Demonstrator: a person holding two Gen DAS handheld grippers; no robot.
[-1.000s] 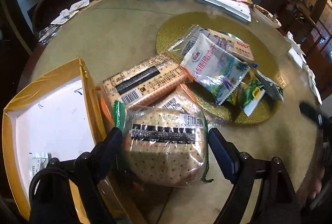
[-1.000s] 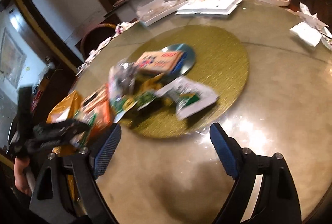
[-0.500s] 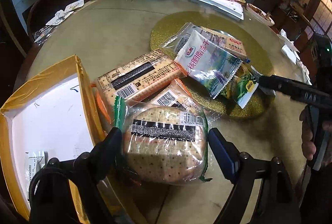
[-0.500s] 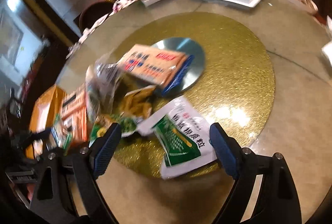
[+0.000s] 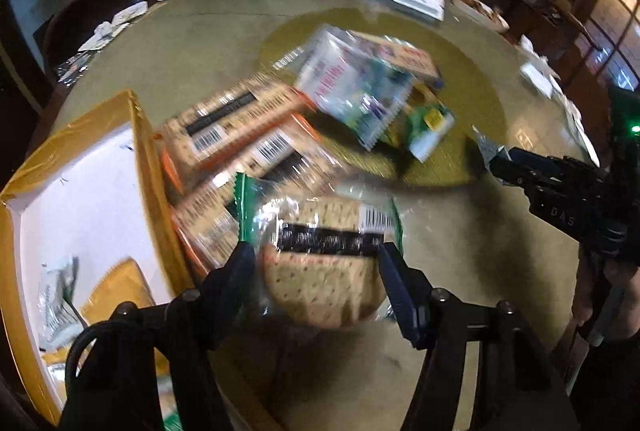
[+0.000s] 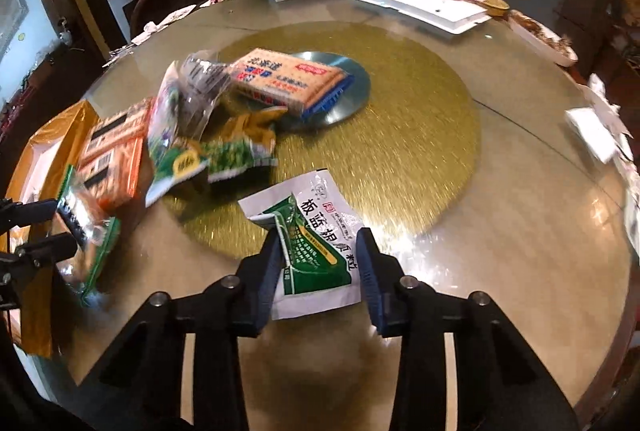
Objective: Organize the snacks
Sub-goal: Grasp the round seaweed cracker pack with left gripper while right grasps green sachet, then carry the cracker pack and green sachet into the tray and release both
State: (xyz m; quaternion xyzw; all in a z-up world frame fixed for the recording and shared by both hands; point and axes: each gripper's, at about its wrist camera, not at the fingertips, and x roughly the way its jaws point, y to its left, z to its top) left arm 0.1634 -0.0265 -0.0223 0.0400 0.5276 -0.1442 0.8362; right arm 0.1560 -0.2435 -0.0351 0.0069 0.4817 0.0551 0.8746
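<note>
The left gripper has its jaws clamped on a cracker pack; the box waits at nine o'clock. The right gripper pinches a green sachet on the bench — lifting comes next.

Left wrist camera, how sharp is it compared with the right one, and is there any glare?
Left wrist view: motion blur smears the orange cracker packs and the white pouch; the held cracker pack is only softened. Right wrist view: the green-and-white sachet prints legibly, farther snacks blur, and glare patches shine on the glass table.
</note>
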